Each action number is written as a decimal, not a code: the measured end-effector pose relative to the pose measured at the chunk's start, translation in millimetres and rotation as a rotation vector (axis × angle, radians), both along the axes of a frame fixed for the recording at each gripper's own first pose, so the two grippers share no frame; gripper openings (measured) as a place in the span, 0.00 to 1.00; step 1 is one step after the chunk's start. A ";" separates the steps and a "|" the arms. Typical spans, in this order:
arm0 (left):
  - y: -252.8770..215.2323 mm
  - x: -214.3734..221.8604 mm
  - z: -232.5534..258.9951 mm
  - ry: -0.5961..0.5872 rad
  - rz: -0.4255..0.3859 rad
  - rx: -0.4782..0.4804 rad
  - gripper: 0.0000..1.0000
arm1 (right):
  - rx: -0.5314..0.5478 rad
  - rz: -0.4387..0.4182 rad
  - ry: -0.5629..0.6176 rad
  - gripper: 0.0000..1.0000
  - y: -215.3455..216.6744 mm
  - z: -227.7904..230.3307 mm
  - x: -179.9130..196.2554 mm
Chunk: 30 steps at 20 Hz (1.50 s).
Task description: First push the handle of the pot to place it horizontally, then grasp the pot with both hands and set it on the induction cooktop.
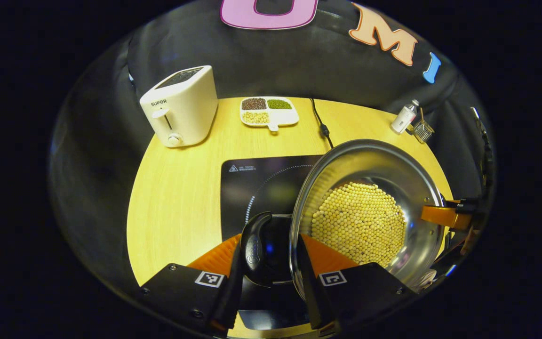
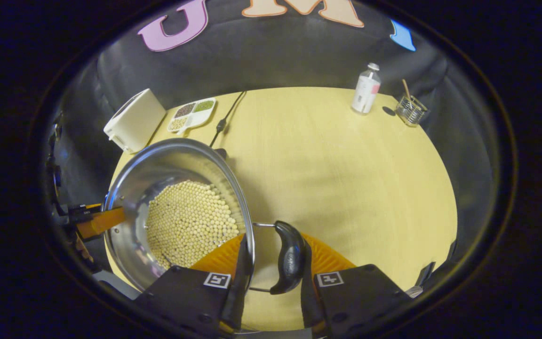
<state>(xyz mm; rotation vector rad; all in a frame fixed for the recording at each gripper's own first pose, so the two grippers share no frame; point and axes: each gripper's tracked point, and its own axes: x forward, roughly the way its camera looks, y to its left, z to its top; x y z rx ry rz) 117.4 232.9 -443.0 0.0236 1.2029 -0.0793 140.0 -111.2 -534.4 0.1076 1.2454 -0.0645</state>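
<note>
From my left gripper [image 1: 267, 278], reading left to right: a white boxy toaster [image 1: 180, 106] stands far ahead on the round pale-wood table [image 1: 177, 197], and beside it to the right a white divided dish of dark, green and pale grains [image 1: 268, 112]. A black power cord [image 1: 321, 123] runs back from the flat black glass induction cooktop [image 1: 261, 181] that lies straight ahead of my fingers. Those fingers straddle the pot's black curved side handle [image 1: 254, 242] and its rim; whether they press on them I cannot tell. The shiny round steel pot filled with pale yellow beans [image 1: 370, 212] sits just right of them, overlapping the cooktop's right edge. My other gripper's finger reaches over its far rim.

From my right gripper [image 2: 270, 278], the pot [image 2: 177, 212] sits to the left, and my fingers bracket its rim and the opposite black handle [image 2: 290, 256], a gap showing around the handle, so I cannot tell if they clamp it. Far ahead to the right stand a small white bottle [image 2: 366, 89] and a small glass holder with a stick [image 2: 411, 109].
</note>
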 end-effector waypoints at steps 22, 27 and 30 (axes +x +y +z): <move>51.6 25.2 -2.2 -0.045 0.007 0.049 0.59 | 0.016 0.045 -0.006 0.52 27.6 -3.9 13.8; 52.2 17.9 0.0 -0.036 -0.001 0.063 0.61 | 0.041 0.029 -0.015 0.48 30.5 -5.1 11.9; 55.2 13.0 0.7 -0.023 -0.006 0.084 0.64 | 0.054 0.024 -0.022 0.51 31.1 -8.6 10.9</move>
